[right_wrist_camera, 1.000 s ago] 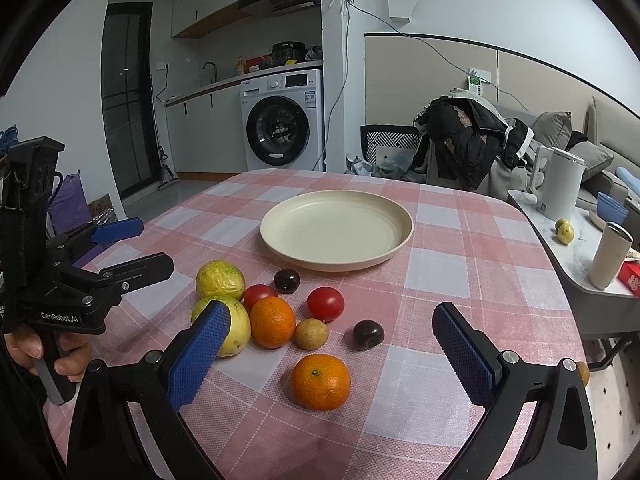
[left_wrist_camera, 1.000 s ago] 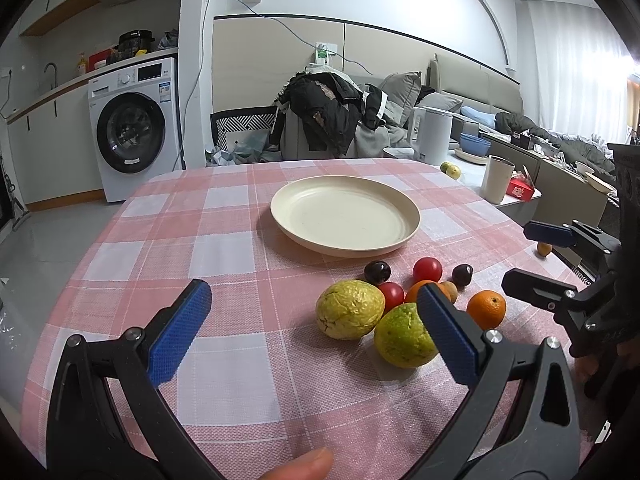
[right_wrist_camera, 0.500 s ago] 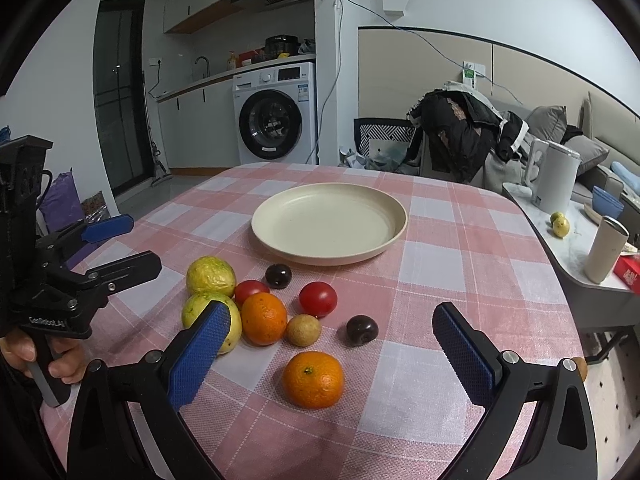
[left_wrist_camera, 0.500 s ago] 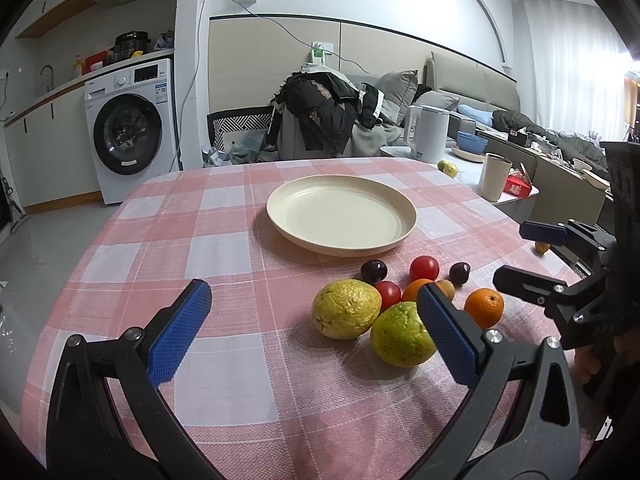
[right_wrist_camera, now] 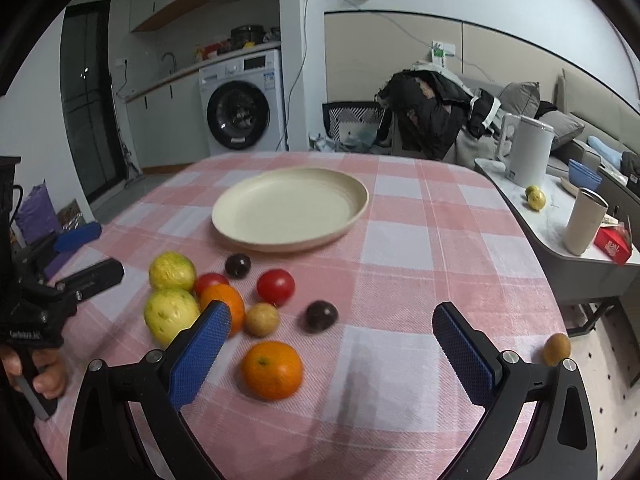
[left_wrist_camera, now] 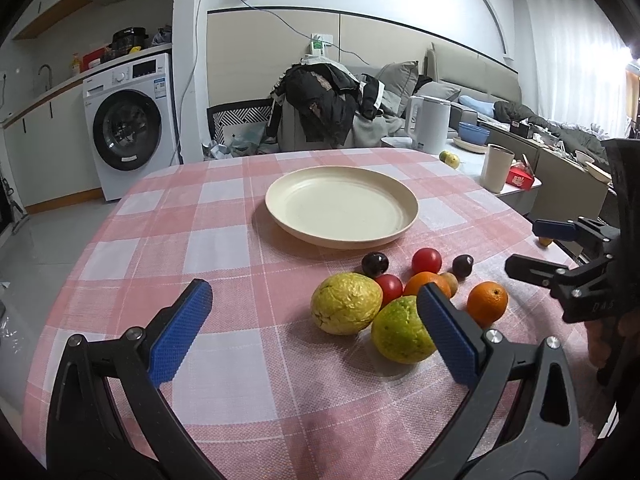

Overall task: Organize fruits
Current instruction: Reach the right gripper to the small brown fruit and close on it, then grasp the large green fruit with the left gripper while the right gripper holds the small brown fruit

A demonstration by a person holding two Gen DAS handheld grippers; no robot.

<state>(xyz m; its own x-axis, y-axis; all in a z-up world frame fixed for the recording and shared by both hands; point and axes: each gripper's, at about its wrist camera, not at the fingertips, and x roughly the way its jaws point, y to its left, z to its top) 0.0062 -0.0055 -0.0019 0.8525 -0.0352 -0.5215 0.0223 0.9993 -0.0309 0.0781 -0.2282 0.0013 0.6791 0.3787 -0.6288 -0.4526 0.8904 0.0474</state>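
Nine pieces of fruit sit clustered on the pink checked tablecloth (left_wrist_camera: pixel 224 248), just near of the round cream plate (left_wrist_camera: pixel 342 211), which holds nothing. Nearest lies the lone orange (right_wrist_camera: pixel 272 370), slightly apart. The left gripper (left_wrist_camera: pixel 316 330) and the right gripper (right_wrist_camera: pixel 332 354) both hover above the cloth, jaws spread wide, gripping nothing.

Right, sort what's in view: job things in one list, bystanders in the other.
For the job:
plate, empty
two yellow-green fruits
two oranges
two tomatoes
two dark plums
small brown fruit
left gripper and right gripper, both open

Lying about:
kettle
cup
washing machine
clothes pile
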